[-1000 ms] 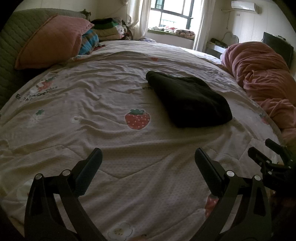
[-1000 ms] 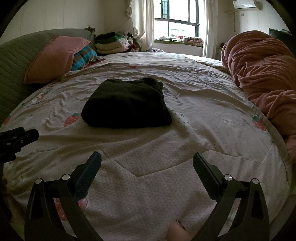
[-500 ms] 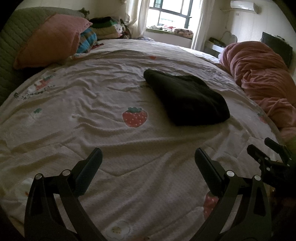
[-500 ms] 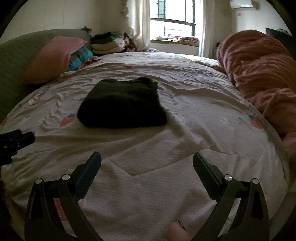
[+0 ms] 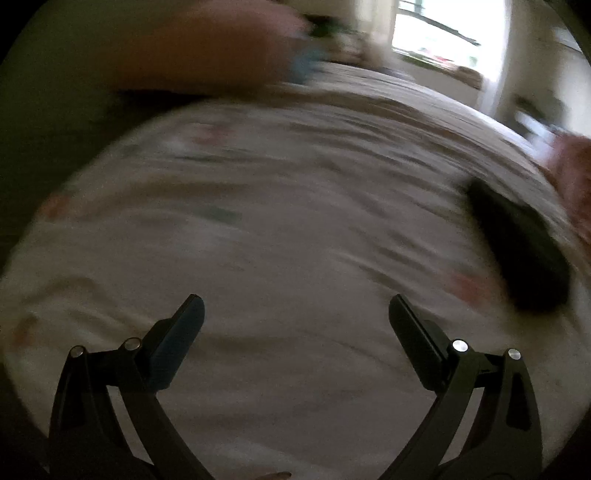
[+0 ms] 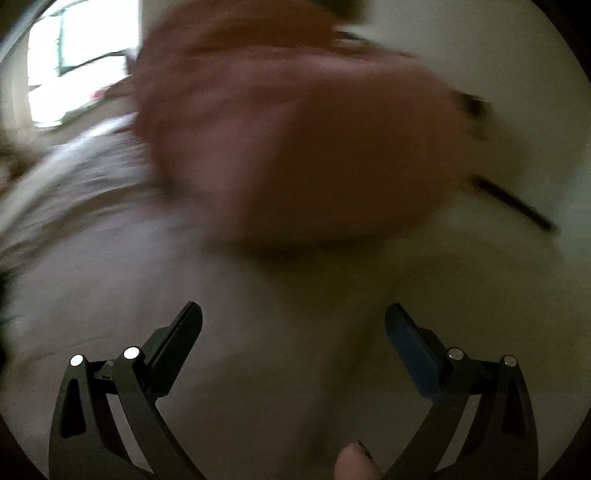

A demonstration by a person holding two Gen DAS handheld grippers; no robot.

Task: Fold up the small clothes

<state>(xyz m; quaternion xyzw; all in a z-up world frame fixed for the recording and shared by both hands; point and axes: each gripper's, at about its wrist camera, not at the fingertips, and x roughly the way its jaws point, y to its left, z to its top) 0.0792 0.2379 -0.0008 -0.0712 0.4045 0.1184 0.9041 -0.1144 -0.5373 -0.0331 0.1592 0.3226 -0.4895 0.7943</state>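
Both views are motion-blurred. The folded black garment (image 5: pixel 517 251) lies on the pale printed bedspread (image 5: pixel 277 229) at the right edge of the left wrist view. My left gripper (image 5: pixel 293 314) is open and empty, above the bedspread and well left of the garment. My right gripper (image 6: pixel 291 321) is open and empty, facing the pink blanket heap (image 6: pixel 295 140). The garment does not show in the right wrist view.
A pink pillow (image 5: pixel 207 48) lies against the headboard at the far left. A bright window (image 5: pixel 443 33) is at the back. The pink blanket heap shows at the right edge of the left wrist view (image 5: pixel 572 170). A fingertip (image 6: pixel 354 465) shows at the bottom edge.
Both grippers have swung fast: the left view turned left, so the garment slid to its right edge. The right view turned right onto the pink blanket. Both stay open.
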